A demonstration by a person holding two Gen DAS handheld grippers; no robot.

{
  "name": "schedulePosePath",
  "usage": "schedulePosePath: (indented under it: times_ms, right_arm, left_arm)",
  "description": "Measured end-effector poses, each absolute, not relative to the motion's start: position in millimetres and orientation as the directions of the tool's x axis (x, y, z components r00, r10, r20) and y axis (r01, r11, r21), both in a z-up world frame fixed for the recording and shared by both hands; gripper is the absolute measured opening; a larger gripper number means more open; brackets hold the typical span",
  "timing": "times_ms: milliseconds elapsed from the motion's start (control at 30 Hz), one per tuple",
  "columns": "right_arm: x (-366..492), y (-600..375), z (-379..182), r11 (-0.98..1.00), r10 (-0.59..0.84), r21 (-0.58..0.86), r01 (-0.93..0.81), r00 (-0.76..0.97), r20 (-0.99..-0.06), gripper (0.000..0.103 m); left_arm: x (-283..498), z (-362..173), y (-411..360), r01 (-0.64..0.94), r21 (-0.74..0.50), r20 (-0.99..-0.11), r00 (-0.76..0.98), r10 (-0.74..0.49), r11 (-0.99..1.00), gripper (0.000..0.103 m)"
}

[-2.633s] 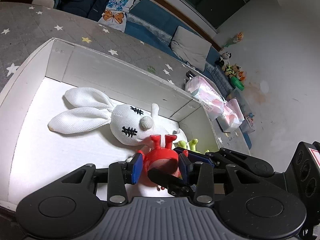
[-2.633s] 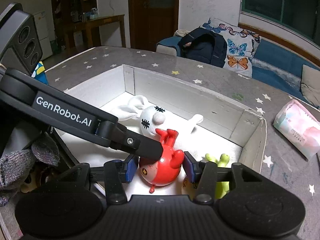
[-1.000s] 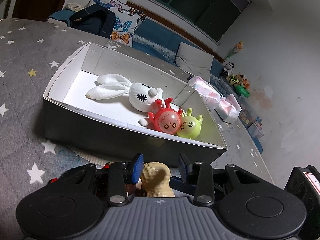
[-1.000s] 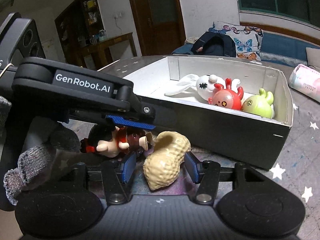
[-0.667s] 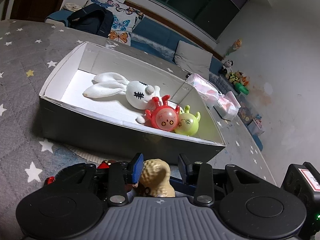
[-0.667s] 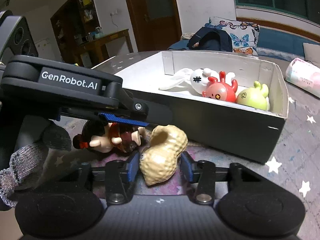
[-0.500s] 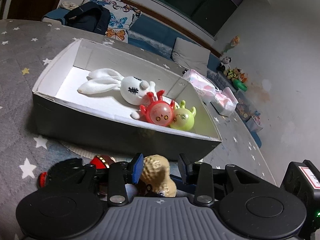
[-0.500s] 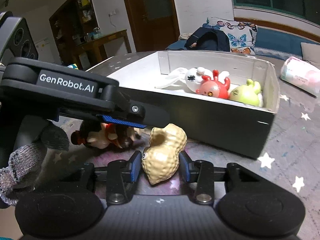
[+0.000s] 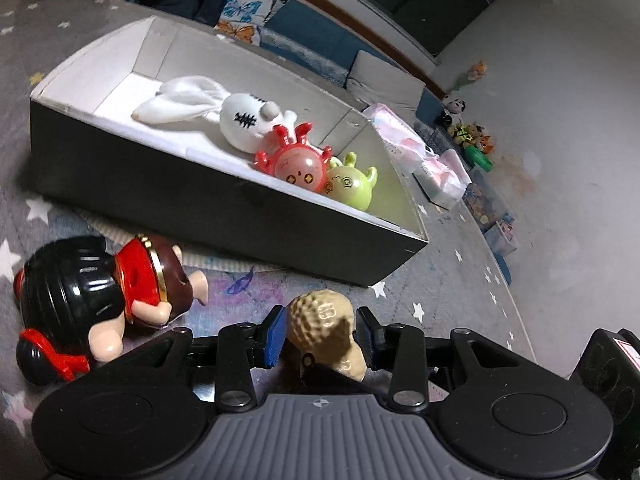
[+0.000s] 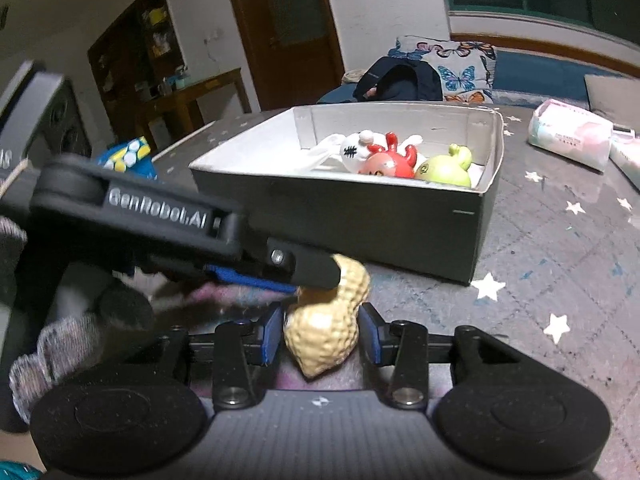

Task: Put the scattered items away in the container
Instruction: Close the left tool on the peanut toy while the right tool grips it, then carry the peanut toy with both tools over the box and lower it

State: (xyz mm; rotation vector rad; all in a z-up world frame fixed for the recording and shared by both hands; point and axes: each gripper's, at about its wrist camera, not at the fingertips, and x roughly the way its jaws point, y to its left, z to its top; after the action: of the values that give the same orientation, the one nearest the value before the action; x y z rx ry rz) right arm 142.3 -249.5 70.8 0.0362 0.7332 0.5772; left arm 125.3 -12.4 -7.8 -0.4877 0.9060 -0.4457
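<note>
A tan peanut toy [image 10: 324, 320] is in front of the dark box [image 10: 360, 216], with my right gripper [image 10: 320, 336] shut on its lower lobe. My left gripper [image 9: 320, 328] is open and straddles the peanut toy [image 9: 320, 320], with small gaps at both pads. Its finger [image 10: 304, 264] lies over the peanut's top. A black-haired doll in red [image 9: 100, 300] lies on the mat to the left. The box [image 9: 224, 216] holds a white rabbit plush [image 9: 244, 120], a red round toy [image 9: 296, 164] and a green round toy [image 9: 352, 188].
Pink tissue packs [image 10: 568, 140] lie on the star-patterned cloth right of the box. A gloved hand [image 10: 48, 344] holds the left gripper. Behind the box are a sofa with a dark backpack [image 10: 400, 76] and a blue-yellow object [image 10: 128, 156].
Both grippers left the box and came down in front of it. The right jaws closed on the peanut. The left gripper shifted right, so the doll now lies clear at its left.
</note>
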Motion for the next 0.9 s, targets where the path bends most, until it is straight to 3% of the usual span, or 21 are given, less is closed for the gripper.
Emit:
schedulePosePath:
  times_ms: [500, 900]
  right_arm:
    - [153.2, -242.8, 74.7, 0.854, 0.490, 0.213, -0.474, 0.595, -0.638, 0.039]
    - [148.8, -223.5, 128.9, 0.835, 0.504, 0.107, -0.540, 0.672, -0.543, 0.038]
  left_arm:
    - [125.9, -8.9, -10.3, 0.161, -0.574, -0.633, 0.536, -0.559, 0.803, 0.040]
    - [115.7, 47.7, 9.1, 0.185, -0.568, -0.529, 0.664, -0.528, 0.802, 0.038]
